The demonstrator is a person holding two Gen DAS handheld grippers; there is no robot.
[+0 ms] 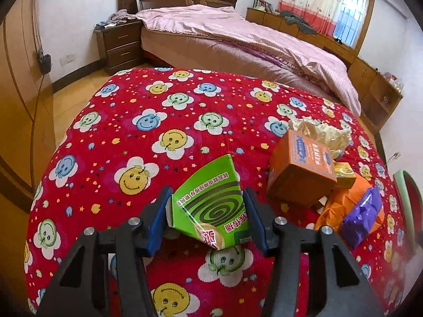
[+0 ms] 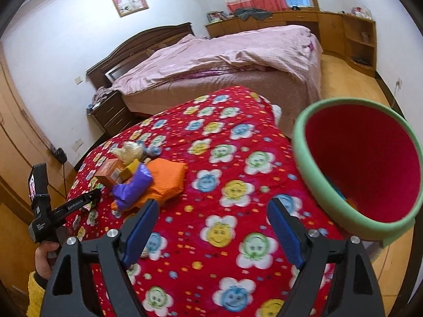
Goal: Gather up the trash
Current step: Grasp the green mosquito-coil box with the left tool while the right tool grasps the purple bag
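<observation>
Left gripper (image 1: 207, 206) clamps green box (image 1: 211, 206) between both blue pads, box lifted just above red blanket (image 1: 132, 121). Box's long axis runs away from the camera, far corner up-forward, near corner toward the gripper body. Right of it on the blanket: orange box (image 1: 298, 171), crumpled paper (image 1: 322, 132), orange pack (image 1: 346, 203), purple bag (image 1: 362, 219). Right gripper (image 2: 211, 214) open, nothing between fingers; green-rimmed bin (image 2: 362, 163) just right of it.

White walls, wooden floor (image 2: 351, 84), pink-covered bed (image 1: 224, 34), dark nightstand (image 1: 120, 43), curtained window (image 1: 349, 15).
</observation>
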